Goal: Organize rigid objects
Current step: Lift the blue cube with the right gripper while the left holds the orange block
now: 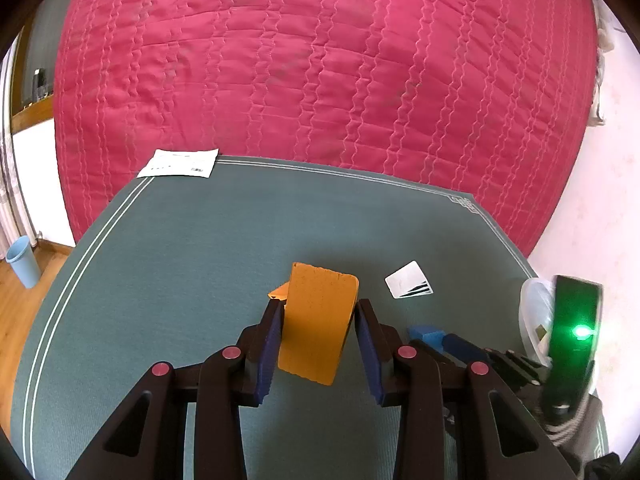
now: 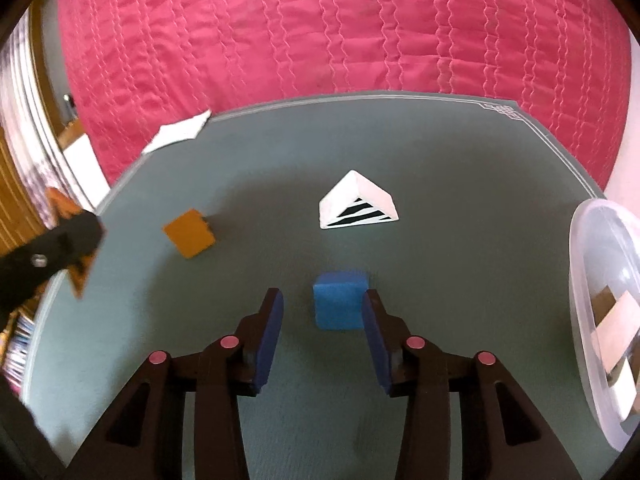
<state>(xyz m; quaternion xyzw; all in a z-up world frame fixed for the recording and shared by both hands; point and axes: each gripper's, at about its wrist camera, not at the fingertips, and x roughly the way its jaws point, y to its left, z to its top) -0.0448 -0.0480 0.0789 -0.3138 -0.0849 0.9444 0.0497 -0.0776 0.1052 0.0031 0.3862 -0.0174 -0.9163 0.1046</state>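
While left gripper (image 1: 318,306) clamps orange block (image 1: 316,320) | right gripper (image 2: 323,300) released, blue cube (image 2: 340,304) between jaws

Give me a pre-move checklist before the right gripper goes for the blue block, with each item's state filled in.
1. Left gripper holds the orange block between its pads: ok.
2. Right gripper is free to grasp: ok, its left pad stands clear of the blue block.
3. Blue block centred between the pads: not ok, it sits against the right pad.
4. Clear plastic tub is nearby to the right: ok.
5. Room left in the tub: cannot tell, only a few pieces show through its wall.
6. White striped wedge and small orange block lie clear of the grasp: ok.
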